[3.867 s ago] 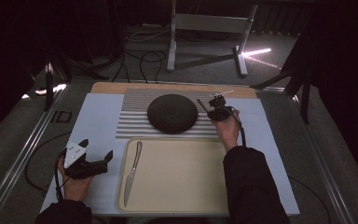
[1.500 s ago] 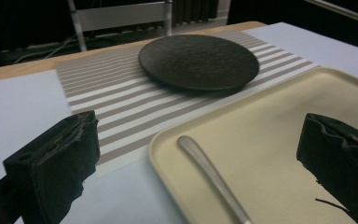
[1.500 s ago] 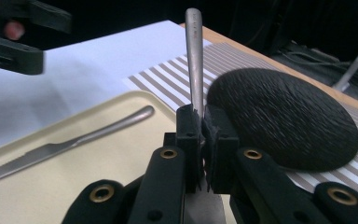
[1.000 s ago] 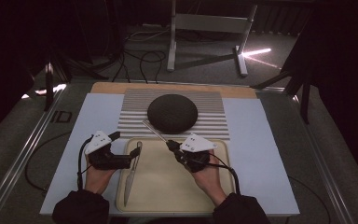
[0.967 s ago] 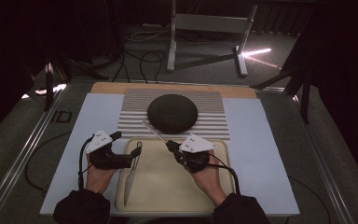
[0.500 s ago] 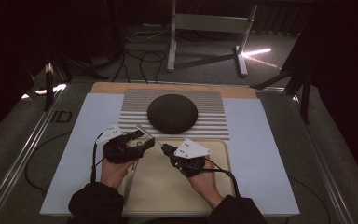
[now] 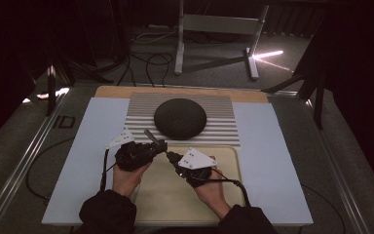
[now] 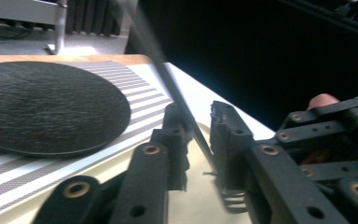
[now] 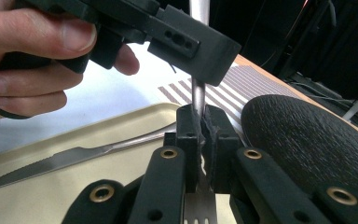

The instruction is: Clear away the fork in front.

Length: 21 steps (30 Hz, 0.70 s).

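Since the earlier frame the left claw (image 7: pixel 161 145) has swung in from the knife (image 9: pixel 70 157), its jaws closing round the fork (image 9: pixel 198 95), held clenched in the right claw (image 7: pixel 169 156) at centre frame. Hand over only once gripped firmly.
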Tool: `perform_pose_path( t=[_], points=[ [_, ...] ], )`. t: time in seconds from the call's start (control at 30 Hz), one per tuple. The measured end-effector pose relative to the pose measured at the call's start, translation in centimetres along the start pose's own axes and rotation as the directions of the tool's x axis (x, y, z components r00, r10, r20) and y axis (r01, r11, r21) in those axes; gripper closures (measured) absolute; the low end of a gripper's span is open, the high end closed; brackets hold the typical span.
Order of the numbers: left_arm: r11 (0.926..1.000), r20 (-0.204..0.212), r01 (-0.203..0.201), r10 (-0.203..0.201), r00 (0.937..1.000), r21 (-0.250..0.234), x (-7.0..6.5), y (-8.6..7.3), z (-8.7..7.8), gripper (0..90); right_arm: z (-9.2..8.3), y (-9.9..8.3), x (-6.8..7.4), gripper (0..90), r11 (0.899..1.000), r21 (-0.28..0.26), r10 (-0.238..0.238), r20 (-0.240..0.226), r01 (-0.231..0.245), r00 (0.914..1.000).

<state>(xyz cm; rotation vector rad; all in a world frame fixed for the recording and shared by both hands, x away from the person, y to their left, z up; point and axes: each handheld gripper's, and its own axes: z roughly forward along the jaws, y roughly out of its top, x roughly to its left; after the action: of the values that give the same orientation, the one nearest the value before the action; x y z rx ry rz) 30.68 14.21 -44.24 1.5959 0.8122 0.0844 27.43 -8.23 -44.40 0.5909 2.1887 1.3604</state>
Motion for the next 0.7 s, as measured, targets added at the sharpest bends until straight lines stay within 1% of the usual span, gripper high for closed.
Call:
perform_pose_path(
  t=[0.03,0.07,0.1,0.13,0.17,0.2,0.27,0.3,0.33,0.37,0.4,0.43,0.5,0.53,0.57,0.6,0.63,0.67,0.7],
  points=[
    [0.9999,0.026,0.015,-0.015,0.9995,-0.005,0.1,0.0,0.0,86.3,0.1,0.0,0.1,86.6,1.0,-0.003,0.009,-0.003,-0.009,1.0],
    [1.0,0.017,0.005,-0.005,0.9998,0.001,-0.1,0.0,0.0,86.3,0.2,-0.1,0.1,89.9,1.0,-0.001,0.006,0.002,-0.006,1.0],
    [1.0,0.017,0.005,-0.005,0.9998,0.001,-0.1,0.0,0.0,87.1,0.3,0.0,0.1,89.3,1.0,-0.001,0.02,-0.016,-0.02,0.9997],
    [1.0,0.006,0.004,-0.004,1.0,0.002,-0.2,-0.1,0.0,87.2,0.4,0.0,0.0,84.3,1.0,-0.001,0.024,-0.018,-0.024,0.9995],
    [1.0,0.006,0.004,-0.004,1.0,0.002,-0.2,-0.1,0.0,87.3,0.4,0.0,0.0,84.3,1.0,-0.001,0.024,-0.018,-0.024,0.9995],
    [1.0,-0.004,-0.005,0.005,1.0,0.006,-0.2,-0.1,-0.1,87.4,0.4,0.0,0.0,79.3,1.0,0.01,0.029,-0.029,-0.029,0.9991],
    [0.9998,-0.029,-0.018,0.018,0.9994,0.009,-0.3,0.0,-0.2,87.5,0.5,-0.1,-0.1,73.6,0.999,0.017,0.029,-0.034,-0.028,0.999],
    [0.9998,-0.029,-0.018,0.018,0.9994,0.009,-0.3,0.0,-0.2,87.5,0.5,-0.1,-0.1,73.6,0.999,0.017,0.029,-0.034,-0.028,0.999],
    [0.9996,-0.038,-0.026,0.026,0.9989,0.01,-0.3,0.1,-0.3,87.5,0.5,-0.1,-0.2,69.8,0.999,0.019,0.032,-0.044,-0.031,0.9985],
    [0.9995,-0.049,-0.028,0.028,0.9984,0.012,-0.3,0.2,-0.4,87.5,0.5,-0.1,-0.2,65.7,0.999,0.021,0.034,-0.045,-0.033,0.9984],
    [0.9995,-0.063,-0.031,0.031,0.9975,0.01,-0.3,0.2,-0.6,87.5,0.5,-0.1,-0.3,55.8,0.999,0.018,0.037,-0.04,-0.037,0.9985],
    [0.9995,-0.063,-0.031,0.031,0.9975,0.01,-0.3,0.2,-0.6,87.5,0.5,0.0,-0.4,52.2,0.999,0.022,0.047,-0.04,-0.046,0.9981],
    [0.9992,-0.077,-0.036,0.037,0.9963,0.015,-0.2,0.3,-0.8,87.5,0.4,0.0,-0.6,42.7,0.997,0.028,0.068,-0.027,-0.067,0.9973],
    [0.9988,-0.093,-0.043,0.045,0.9947,0.021,-0.1,0.4,-1.0,87.5,0.5,0.1,-0.7,38.5,0.996,0.04,0.081,-0.027,-0.079,0.9964],
    [0.9988,-0.093,-0.043,0.045,0.9947,0.021,-0.1,0.4,-1.0,87.5,0.5,0.1,-0.7,38.5,0.996,0.04,0.081,-0.027,-0.079,0.9964],
    [0.9986,-0.098,-0.048,0.05,0.9939,0.024,-0.1,0.4,-1.1,87.5,0.5,0.1,-0.8,36.3,0.994,0.05,0.095,-0.028,-0.093,0.9951],
    [0.9983,-0.101,-0.05,0.053,0.9934,0.029,0.0,0.3,-1.3,87.4,0.5,0.0,-1.1,23.8,0.993,0.067,0.094,-0.013,-0.093,0.9955],
    [0.9983,-0.101,-0.05,0.053,0.9934,0.029,0.0,0.3,-1.3,87.5,0.6,-0.1,-1.2,17.4,0.992,0.087,0.095,0.006,-0.096,0.9954],
    [0.9981,-0.107,-0.051,0.054,0.9928,0.034,0.1,0.3,-1.4,87.5,0.6,-0.1,-1.2,17.4,0.992,0.087,0.095,0.006,-0.096,0.9954]
  ],
)
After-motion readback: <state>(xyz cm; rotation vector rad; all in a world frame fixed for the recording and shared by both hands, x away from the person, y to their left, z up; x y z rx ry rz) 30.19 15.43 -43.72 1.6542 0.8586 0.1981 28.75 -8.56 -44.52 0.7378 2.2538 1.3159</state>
